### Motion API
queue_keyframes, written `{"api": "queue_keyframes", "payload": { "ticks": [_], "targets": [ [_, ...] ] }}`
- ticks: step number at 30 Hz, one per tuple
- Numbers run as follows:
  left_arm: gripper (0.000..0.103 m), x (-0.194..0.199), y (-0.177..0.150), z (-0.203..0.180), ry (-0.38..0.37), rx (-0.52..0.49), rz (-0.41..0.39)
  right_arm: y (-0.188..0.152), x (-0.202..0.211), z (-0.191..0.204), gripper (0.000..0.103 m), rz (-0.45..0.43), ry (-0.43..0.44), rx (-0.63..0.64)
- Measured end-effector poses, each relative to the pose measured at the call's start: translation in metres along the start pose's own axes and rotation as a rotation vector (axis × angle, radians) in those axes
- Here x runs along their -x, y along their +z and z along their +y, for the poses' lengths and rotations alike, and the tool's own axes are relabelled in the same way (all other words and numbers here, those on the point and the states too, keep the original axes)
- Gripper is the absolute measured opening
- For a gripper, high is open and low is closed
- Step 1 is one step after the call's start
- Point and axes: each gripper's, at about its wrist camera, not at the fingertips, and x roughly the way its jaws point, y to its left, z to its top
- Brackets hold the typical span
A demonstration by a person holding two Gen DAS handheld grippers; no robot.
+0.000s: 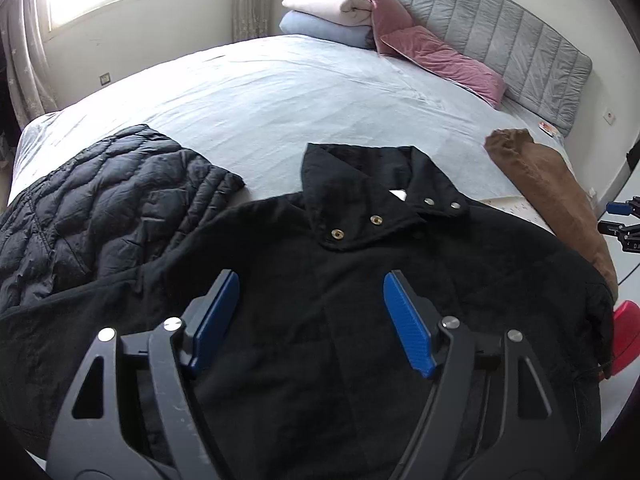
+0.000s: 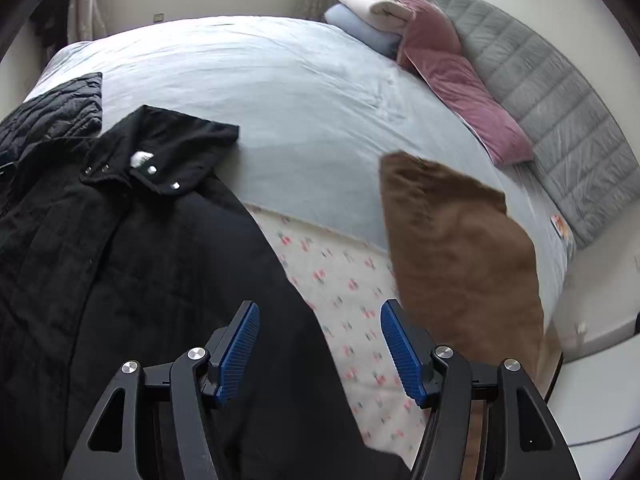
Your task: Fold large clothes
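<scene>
A large black coat [image 1: 360, 288] with snap buttons on its collar lies spread on the bed, collar toward the far side. My left gripper [image 1: 311, 284] is open and empty, hovering over the coat's chest. In the right wrist view the same coat [image 2: 140, 260] fills the left half. My right gripper [image 2: 320, 316] is open and empty above the coat's right edge and the floral sheet [image 2: 352, 292]. The right gripper also shows at the right edge of the left wrist view [image 1: 622, 220].
A black quilted jacket [image 1: 100, 208] lies left of the coat. A brown garment [image 2: 460, 248] lies to the right near the bed's edge. Pink pillows [image 1: 436, 56], folded blankets [image 1: 332, 12] and a grey headboard [image 1: 500, 32] are at the far end. A red object [image 1: 626, 336] sits off the bed.
</scene>
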Motion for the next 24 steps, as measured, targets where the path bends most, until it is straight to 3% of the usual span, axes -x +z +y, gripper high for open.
{"api": "queue_keyframes", "payload": {
  "ticks": [3,7,12,15,19,20,21,22,23,24],
  "targets": [
    [0.075,0.018,-0.01,-0.026,-0.032,-0.035,0.004,-0.052,0.012,-0.055,0.064,0.062,-0.015,-0.088],
    [0.076,0.04,-0.024,-0.056,-0.074,-0.066,0.011,-0.103,0.015,-0.093,0.064,0.126,-0.028,-0.136],
    [0.076,0.048,-0.042,-0.09,-0.093,-0.115,0.028,-0.142,-0.029,-0.098,0.063,0.238,0.018,-0.133],
    [0.076,0.042,-0.049,-0.107,-0.092,-0.143,0.053,-0.16,-0.067,-0.092,0.054,0.317,0.039,-0.106],
    [0.076,0.029,-0.053,-0.13,-0.093,-0.172,0.076,-0.179,-0.106,-0.096,0.054,0.392,0.041,-0.12],
    [0.076,0.026,-0.053,-0.137,-0.096,-0.174,0.078,-0.182,-0.11,-0.098,0.051,0.388,0.059,-0.141],
    [0.076,0.02,-0.052,-0.144,-0.103,-0.174,0.08,-0.183,-0.111,-0.097,0.031,0.365,0.098,-0.157],
    [0.076,0.016,-0.052,-0.15,-0.108,-0.173,0.081,-0.184,-0.108,-0.094,0.021,0.346,0.114,-0.148],
    [0.076,0.01,-0.051,-0.157,-0.118,-0.172,0.082,-0.183,-0.103,-0.082,0.007,0.327,0.055,-0.085],
    [0.076,0.003,-0.048,-0.165,-0.128,-0.171,0.079,-0.182,-0.098,-0.073,0.005,0.316,0.007,-0.042]
  ]
}}
